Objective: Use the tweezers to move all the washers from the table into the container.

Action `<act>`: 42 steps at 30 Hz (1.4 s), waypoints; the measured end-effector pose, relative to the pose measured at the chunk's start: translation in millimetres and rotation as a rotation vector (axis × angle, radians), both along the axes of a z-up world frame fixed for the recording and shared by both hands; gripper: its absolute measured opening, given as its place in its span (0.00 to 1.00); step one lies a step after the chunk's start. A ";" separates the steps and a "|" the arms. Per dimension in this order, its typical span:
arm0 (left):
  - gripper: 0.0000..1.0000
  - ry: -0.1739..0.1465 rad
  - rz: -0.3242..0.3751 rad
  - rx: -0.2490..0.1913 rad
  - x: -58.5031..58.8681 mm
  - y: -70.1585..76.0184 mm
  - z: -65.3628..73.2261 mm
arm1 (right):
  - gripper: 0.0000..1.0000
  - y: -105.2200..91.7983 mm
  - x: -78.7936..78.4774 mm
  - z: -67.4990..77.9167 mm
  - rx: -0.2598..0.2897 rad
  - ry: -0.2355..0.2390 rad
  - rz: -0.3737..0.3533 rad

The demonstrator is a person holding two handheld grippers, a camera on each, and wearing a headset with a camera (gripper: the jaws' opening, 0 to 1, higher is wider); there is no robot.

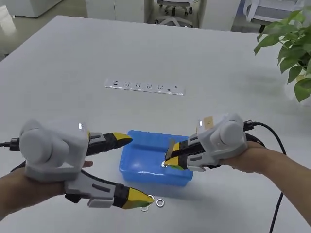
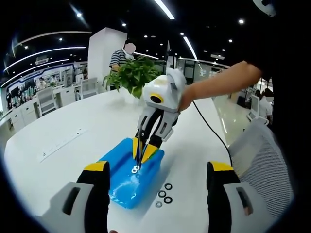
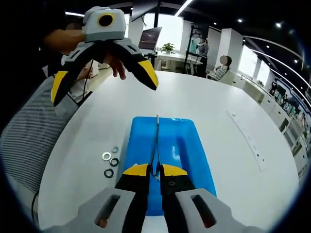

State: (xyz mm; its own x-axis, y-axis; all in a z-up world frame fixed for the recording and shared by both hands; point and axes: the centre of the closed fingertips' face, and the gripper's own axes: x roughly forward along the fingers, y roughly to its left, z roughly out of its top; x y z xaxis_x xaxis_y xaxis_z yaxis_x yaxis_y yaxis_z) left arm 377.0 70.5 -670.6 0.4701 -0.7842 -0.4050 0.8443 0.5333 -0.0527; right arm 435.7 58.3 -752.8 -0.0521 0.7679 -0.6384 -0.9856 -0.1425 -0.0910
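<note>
We saw the right gripper hold tweezers over the blue container; washers lay at six o'clock.

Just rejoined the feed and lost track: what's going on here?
The right gripper is shut on the tweezers, holding their tips over the blue container, seemingly with a washer at the tips. The left gripper hangs open nearby, holding nothing. Four washers lie on the table beside the container.
</note>
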 end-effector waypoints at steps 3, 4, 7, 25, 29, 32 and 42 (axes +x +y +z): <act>0.81 -0.006 -0.006 0.002 7.2 -2.2 -0.5 | 0.09 0.3 0.8 -4.9 -0.005 0.009 0.000; 0.80 -0.006 -0.007 0.004 10.5 -2.5 -1.2 | 0.09 0.3 0.8 -6.8 -0.008 0.012 0.002; 0.76 -0.007 -0.014 0.006 17.0 -5.0 -1.5 | 0.09 0.4 1.3 -10.4 -0.016 0.015 0.006; 0.30 -0.034 -0.090 0.061 54.6 -18.1 -18.8 | 0.09 1.8 2.0 -16.2 -0.021 0.024 0.019; 0.24 -0.045 -0.109 0.092 60.9 -20.8 -25.3 | 0.09 2.5 1.8 -16.4 -0.022 0.018 0.026; 0.17 -0.057 -0.119 0.110 64.1 -23.5 -27.4 | 0.09 2.9 1.5 -16.3 -0.024 0.014 0.030; 0.07 -0.073 -0.151 0.125 69.1 -29.3 -30.4 | 0.09 4.3 1.2 -16.0 -0.028 0.005 0.046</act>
State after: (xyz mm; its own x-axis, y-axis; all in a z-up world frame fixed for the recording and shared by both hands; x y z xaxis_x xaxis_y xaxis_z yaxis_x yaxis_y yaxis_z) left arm 446.0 41.2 -701.0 0.3829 -0.7935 -0.4730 0.9141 0.3993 0.0702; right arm 436.9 62.6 -768.8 -0.0905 0.7464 -0.6593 -0.9784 -0.1903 -0.0811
